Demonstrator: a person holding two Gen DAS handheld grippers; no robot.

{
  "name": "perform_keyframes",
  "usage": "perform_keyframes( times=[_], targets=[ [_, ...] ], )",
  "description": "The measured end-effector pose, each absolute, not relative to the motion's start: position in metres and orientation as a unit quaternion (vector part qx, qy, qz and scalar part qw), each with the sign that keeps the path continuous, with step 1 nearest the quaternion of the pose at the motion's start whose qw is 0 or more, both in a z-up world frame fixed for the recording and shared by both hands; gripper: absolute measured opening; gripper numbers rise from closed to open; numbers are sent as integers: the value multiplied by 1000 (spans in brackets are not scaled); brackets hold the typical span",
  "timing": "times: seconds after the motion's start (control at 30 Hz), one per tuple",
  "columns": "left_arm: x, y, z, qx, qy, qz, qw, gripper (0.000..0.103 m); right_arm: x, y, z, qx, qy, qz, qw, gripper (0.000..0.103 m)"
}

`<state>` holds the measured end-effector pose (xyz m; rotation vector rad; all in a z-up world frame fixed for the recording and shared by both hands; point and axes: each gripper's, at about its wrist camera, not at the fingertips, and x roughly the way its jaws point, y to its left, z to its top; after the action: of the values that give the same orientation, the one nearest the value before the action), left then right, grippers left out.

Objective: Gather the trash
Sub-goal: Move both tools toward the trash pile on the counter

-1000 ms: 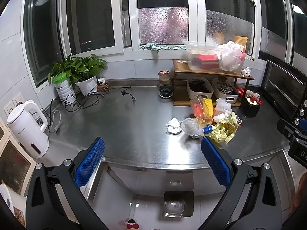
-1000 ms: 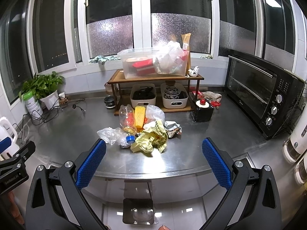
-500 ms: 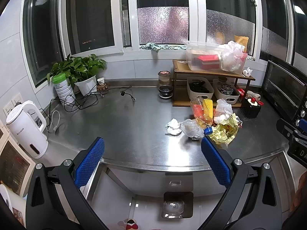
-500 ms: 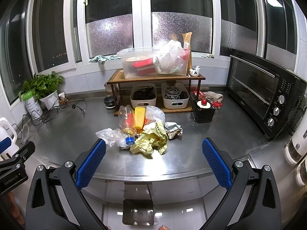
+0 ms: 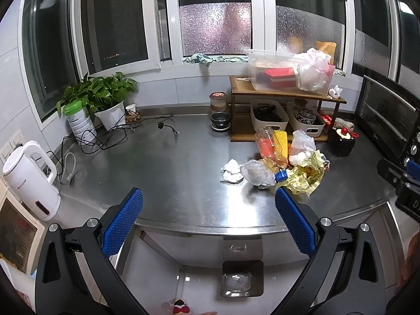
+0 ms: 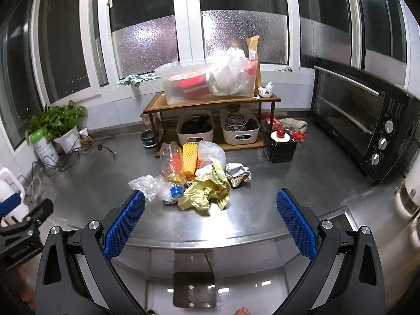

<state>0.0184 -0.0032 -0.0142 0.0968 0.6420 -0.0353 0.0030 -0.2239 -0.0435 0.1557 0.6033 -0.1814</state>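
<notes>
Steel surface [image 6: 262, 210] is carrying a heap of trash near its front edge: a crumpled yellow bag [image 6: 207, 191], a clear plastic bottle [image 6: 172, 165] lying on its side, and a white paper wad [image 5: 231, 171]. Left hand-held gripper [image 5: 208, 220] and right hand-held gripper [image 6: 210, 220] are hovering before the surface, jaws spread wide, gripping nothing.

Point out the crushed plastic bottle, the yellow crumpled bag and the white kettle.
crushed plastic bottle [image 6: 171, 163]: right wrist view, on its clear body above the blue cap.
yellow crumpled bag [image 6: 207, 189]: right wrist view, on the middle of the crumple.
white kettle [image 5: 29, 181]: left wrist view, on its body below the handle.
</notes>
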Motion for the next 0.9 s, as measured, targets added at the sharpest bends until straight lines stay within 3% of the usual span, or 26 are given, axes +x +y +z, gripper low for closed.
perform_keyframes(
  times=[0.9],
  targets=[
    [82, -40, -64, 74, 371, -77, 923, 95, 51, -260, -101, 96, 339, -96, 931, 100]
  ],
)
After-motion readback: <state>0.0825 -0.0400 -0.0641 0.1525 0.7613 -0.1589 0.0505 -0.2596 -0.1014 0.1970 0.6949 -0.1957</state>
